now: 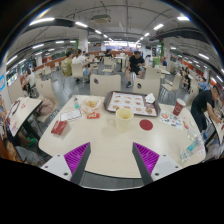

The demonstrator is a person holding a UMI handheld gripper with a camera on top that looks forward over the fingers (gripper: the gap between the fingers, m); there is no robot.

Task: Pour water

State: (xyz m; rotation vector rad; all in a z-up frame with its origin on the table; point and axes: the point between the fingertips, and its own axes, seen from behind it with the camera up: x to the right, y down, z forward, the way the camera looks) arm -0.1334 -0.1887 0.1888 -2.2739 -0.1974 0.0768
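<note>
2 purple-padded fingers of the gripper [112, 160] standing wide apart, holding nothing, hovering over a white table [110, 148], pale yellow plastic cup [124, 118] sitting beyond them

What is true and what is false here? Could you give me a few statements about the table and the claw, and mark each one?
1. The claw is clamped on the yellow cup. False: its fingers are open and hold nothing; the cup stands on the table beyond them.
2. A red disc lies on the table beside the yellow cup. True.
3. The tray lies beyond the yellow cup. True.
4. The table stands alone in an empty room. False: people sit at other tables behind it.
5. The finger pads are green. False: they are magenta.
</note>
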